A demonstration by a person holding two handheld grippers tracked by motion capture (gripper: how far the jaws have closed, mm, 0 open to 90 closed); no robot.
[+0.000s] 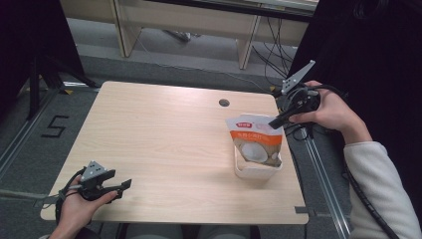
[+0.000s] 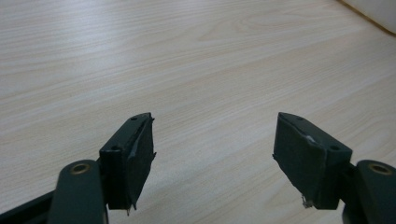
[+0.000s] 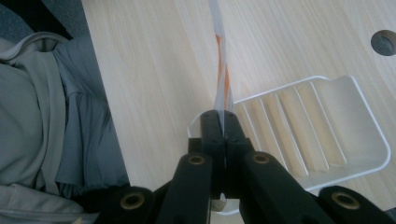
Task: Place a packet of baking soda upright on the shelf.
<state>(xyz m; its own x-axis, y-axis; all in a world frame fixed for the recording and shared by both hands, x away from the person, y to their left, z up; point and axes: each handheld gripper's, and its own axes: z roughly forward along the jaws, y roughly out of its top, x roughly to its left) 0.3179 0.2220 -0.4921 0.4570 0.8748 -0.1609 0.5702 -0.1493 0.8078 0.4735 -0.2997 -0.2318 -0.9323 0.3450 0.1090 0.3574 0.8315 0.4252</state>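
An orange and white pouch (image 1: 257,141) stands upright in a shallow white tray (image 1: 239,168) at the right of the wooden table. My right gripper (image 1: 274,121) is shut on the pouch's top edge. In the right gripper view the pouch (image 3: 221,65) shows edge-on, pinched between the closed jaws (image 3: 223,120), with the ribbed tray (image 3: 355,135) beneath it. My left gripper (image 1: 124,185) rests at the table's front left corner, held in a hand. Its jaws stand wide apart over bare wood, and the left gripper (image 2: 212,144) holds nothing.
A round cable hole (image 1: 224,102) sits in the table near its far edge. The table's right edge lies close beside the tray. Wooden furniture legs and cables stand on the floor beyond the table. The person's lap (image 3: 51,116) shows past the near edge.
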